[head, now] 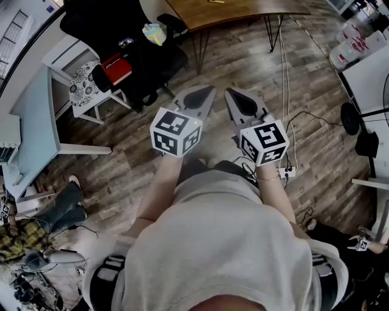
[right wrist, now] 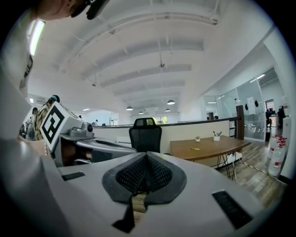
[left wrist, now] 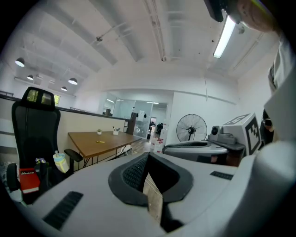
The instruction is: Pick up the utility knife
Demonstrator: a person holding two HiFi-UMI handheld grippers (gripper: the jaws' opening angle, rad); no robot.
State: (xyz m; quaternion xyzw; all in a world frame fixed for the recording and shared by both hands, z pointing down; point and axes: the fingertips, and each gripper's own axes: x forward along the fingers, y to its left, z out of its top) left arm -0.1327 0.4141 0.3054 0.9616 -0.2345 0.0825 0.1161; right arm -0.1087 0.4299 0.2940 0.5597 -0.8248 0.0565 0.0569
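Observation:
A small yellow thing, perhaps the utility knife, lies on a brown wooden table some way ahead across the floor. Both grippers are held side by side in front of the person's body, far from the table. The left gripper has its dark pads meeting, with nothing between them. The right gripper is shut too and holds nothing. Each gripper shows at the edge of the other's view.
A black office chair with a red box stands left of the table. A white stool and a desk are at the left. Cables and a power strip lie on the floor at right. A fan stands beyond.

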